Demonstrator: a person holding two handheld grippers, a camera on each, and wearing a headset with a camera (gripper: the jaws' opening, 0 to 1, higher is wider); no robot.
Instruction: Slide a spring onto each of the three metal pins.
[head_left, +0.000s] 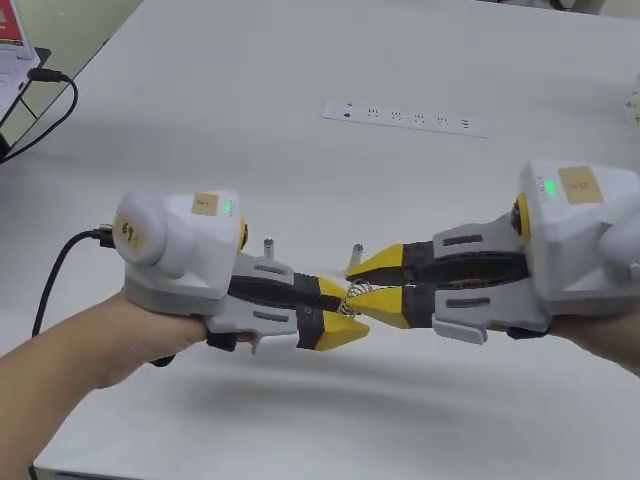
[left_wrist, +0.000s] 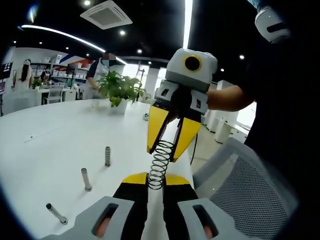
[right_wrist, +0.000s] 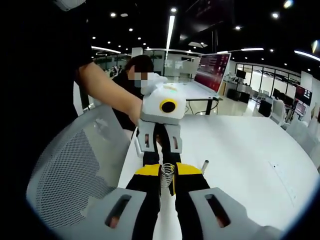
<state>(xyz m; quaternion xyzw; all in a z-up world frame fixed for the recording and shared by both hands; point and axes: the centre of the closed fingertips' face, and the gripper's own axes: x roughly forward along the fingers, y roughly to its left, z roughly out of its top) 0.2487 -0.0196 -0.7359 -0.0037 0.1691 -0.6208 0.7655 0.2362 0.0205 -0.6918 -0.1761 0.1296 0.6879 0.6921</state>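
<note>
A silver spring (head_left: 356, 294) hangs in the air between my two grippers, which meet tip to tip above the white table. My left gripper (left_wrist: 156, 181) is shut on the spring's (left_wrist: 160, 162) near end. My right gripper (right_wrist: 167, 172) pinches the other end of the spring (right_wrist: 167, 173). In the left gripper view three metal pins stand on the table to the left: the far pin (left_wrist: 107, 156) wears a spring, the middle pin (left_wrist: 86, 179) is bare, and the nearest pin (left_wrist: 56, 213) looks tilted. Two pins (head_left: 268, 245) (head_left: 357, 250) show just behind the grippers.
A white power strip (head_left: 405, 117) lies further back on the table (head_left: 300, 60). A black cable (head_left: 50, 110) and a laptop corner sit at the far left. A mesh chair (right_wrist: 75, 160) stands by the table's edge, and a potted plant (left_wrist: 120, 89) stands at its far end.
</note>
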